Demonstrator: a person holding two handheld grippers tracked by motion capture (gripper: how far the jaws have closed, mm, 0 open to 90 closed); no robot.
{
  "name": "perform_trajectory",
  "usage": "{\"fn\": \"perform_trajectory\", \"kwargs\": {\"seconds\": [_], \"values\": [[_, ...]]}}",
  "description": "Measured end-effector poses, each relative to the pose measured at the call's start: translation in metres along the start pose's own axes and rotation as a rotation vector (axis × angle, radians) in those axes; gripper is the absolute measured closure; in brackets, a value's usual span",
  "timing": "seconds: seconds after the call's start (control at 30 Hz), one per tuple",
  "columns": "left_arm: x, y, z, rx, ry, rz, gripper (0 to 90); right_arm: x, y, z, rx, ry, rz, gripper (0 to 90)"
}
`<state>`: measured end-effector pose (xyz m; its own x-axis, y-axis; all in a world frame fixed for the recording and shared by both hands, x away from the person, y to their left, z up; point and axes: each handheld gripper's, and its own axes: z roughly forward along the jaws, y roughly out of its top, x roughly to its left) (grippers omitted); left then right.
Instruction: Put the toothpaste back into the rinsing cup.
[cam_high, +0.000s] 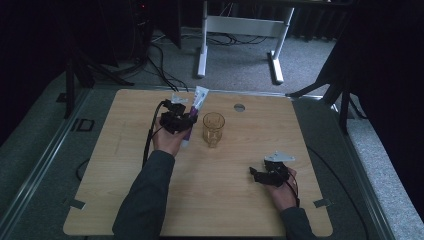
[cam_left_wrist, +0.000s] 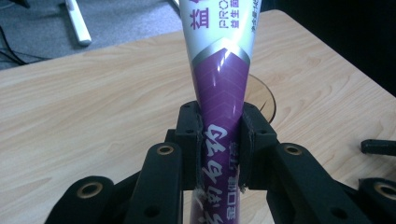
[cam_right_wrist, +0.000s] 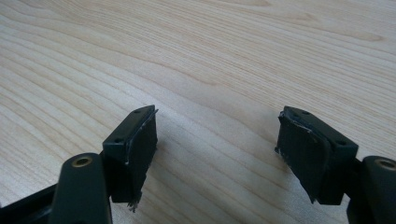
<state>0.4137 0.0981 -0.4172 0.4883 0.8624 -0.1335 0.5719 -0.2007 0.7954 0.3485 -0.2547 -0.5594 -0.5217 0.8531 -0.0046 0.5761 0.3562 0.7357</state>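
Left gripper clamped on tube, pads on its purple lower part; tube's long axis runs up and away from the jaws, white end far. Cup just beyond and to the right of that gripper, mouth up, near but apart from the tube. Left hand is the nearer to the cup; likely next the tube goes cupward. Right gripper well apart, jaws spread, nothing between, low over table. Beyond the table: grey floor, white desk legs, cables
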Motion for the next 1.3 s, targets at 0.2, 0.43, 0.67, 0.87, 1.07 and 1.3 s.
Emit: {"fn": "perform_trajectory", "kwargs": {"seconds": [0.2, 0.43, 0.67, 0.87, 1.07, 1.3], "values": [[-0.004, 0.004, 0.001, -0.015, -0.012, 0.012, 73.0, 0.000, 0.000, 0.000, -0.001, 0.000, 0.000, 28.3], [-0.005, 0.007, 0.002, -0.031, -0.020, 0.015, 72.9, 0.000, 0.000, 0.000, 0.000, 0.000, 0.002, 28.3], [-0.004, 0.007, 0.002, -0.047, -0.019, 0.011, 72.9, 0.000, 0.000, 0.000, 0.000, 0.000, 0.001, 28.3], [-0.004, 0.008, 0.005, -0.062, -0.019, 0.002, 72.9, 0.000, 0.000, 0.000, 0.000, 0.001, 0.001, 28.3], [-0.005, 0.008, 0.009, -0.070, -0.020, -0.011, 72.9, 0.000, 0.000, 0.000, 0.000, 0.001, 0.001, 28.3], [-0.005, 0.009, 0.012, -0.074, -0.013, -0.014, 72.8, 0.000, 0.000, 0.000, 0.000, 0.001, 0.001, 28.3]]}}
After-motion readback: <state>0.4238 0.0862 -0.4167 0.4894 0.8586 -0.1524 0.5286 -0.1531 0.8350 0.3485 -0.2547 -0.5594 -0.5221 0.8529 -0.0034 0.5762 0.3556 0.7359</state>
